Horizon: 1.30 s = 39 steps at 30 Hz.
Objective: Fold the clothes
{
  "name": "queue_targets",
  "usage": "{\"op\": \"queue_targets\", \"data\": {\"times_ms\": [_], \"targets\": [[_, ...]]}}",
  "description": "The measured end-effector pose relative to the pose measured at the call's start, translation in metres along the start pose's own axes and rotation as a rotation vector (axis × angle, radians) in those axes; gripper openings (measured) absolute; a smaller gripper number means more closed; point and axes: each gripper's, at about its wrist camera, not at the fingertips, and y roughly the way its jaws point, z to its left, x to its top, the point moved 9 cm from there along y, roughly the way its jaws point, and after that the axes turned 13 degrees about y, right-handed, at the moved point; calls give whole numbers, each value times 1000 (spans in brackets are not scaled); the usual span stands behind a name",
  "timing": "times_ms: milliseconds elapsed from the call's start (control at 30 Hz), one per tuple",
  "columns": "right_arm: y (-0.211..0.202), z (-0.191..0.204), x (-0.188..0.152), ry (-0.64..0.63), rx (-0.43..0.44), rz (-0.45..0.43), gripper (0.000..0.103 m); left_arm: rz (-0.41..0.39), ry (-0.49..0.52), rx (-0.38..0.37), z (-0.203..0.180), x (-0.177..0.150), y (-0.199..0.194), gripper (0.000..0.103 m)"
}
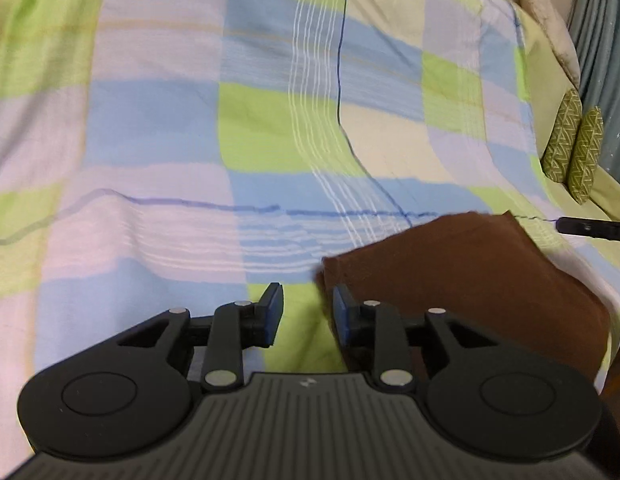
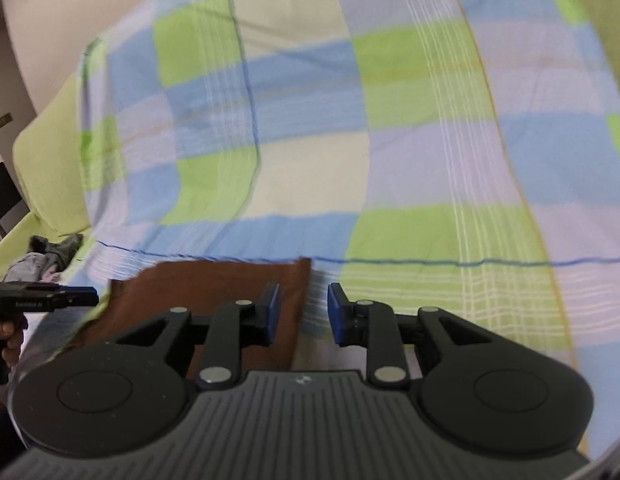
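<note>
The right tool (image 2: 300, 312), jaws apart, hovers over the folded brown garment's (image 2: 214, 292) edge on the checked bedsheet (image 2: 389, 140).

**Hidden edges, blur and small clutter**

The brown cloth (image 1: 469, 292) runs under the left gripper (image 1: 308, 312), so its near edge is hidden; in the right wrist view the right gripper (image 2: 302, 312) covers its near part too. The checked bedspread (image 2: 389, 140) is smeared with blur there. A small grey heap (image 2: 50, 252) at the left edge is too small to identify.
</note>
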Motion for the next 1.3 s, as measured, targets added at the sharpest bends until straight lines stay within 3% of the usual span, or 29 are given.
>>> {"op": "queue_targets", "data": {"times_ms": [167, 300, 333, 433, 533, 567, 600, 667, 800, 867, 933, 1033, 1133, 1300], "targets": [[14, 45, -26, -75, 105, 84, 28, -20, 56, -109, -47, 7, 0, 33], [43, 63, -47, -157, 125, 171, 28, 57, 172, -141, -75, -8, 29, 33], [52, 61, -51, -184, 104, 183, 26, 77, 187, -127, -72, -12, 38, 37], [61, 43, -50, -199, 50, 178, 0, 73, 133, -133, -54, -13, 41, 35], [45, 26, -36, -165, -48, 108, 1, 62, 127, -61, -38, -10, 23, 31], [37, 24, -34, -176, -72, 88, 8, 57, 121, -53, -36, -11, 17, 29], [25, 28, -33, -188, -81, 64, 9, 44, 123, -54, -38, -11, 6, 29], [1, 42, -36, -196, -51, 26, 10, 21, 132, -62, -44, -12, -14, 29], [-31, 83, -74, -177, 43, -14, 14, 30, 180, -155, -91, -28, -33, 29], [-33, 101, -98, -169, 72, -17, 25, 54, 195, -175, -104, -37, -31, 29], [-24, 111, -119, -180, 67, 5, 26, 105, 216, -173, -112, -53, -23, 29], [-18, 110, -139, -242, 18, 27, 25, 114, 203, -172, -111, -58, -22, 30], [-26, 96, -136, -246, -25, 16, 18, 122, 184, -177, -106, -56, -27, 30], [-40, 71, -128, -230, -94, -9, 17, 120, 190, -163, -110, -58, -26, 30]]}}
